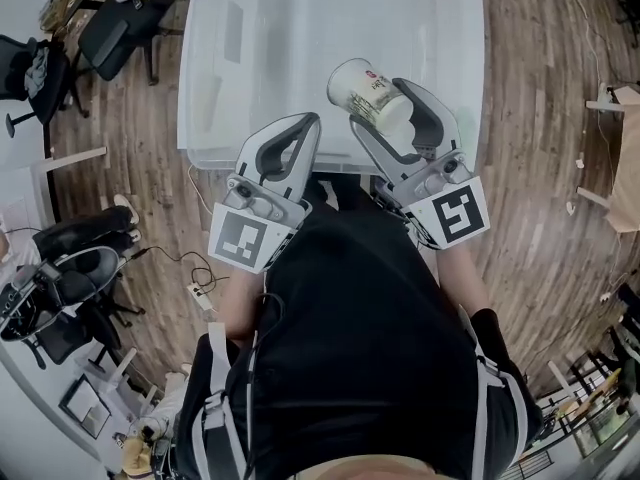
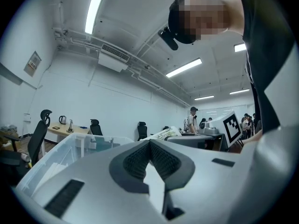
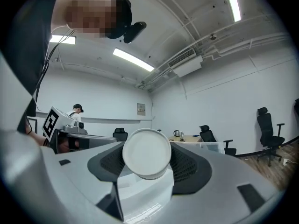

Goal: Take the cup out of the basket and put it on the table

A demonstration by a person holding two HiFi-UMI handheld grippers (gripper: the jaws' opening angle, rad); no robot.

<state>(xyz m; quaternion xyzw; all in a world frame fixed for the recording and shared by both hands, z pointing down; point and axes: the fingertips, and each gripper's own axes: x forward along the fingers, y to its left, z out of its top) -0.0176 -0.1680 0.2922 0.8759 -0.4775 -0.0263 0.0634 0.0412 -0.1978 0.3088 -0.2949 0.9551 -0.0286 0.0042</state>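
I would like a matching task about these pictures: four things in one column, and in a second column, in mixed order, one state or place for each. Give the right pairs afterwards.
Things:
1. left gripper
2. right gripper
3. cup
4. clear box

States or places:
A. tipped on its side, in the air
B. jaws together, nothing between them
C. stands in front of the person
D. jaws closed on a thing

Pairs: 1-B, 2-D, 3-A, 4-C
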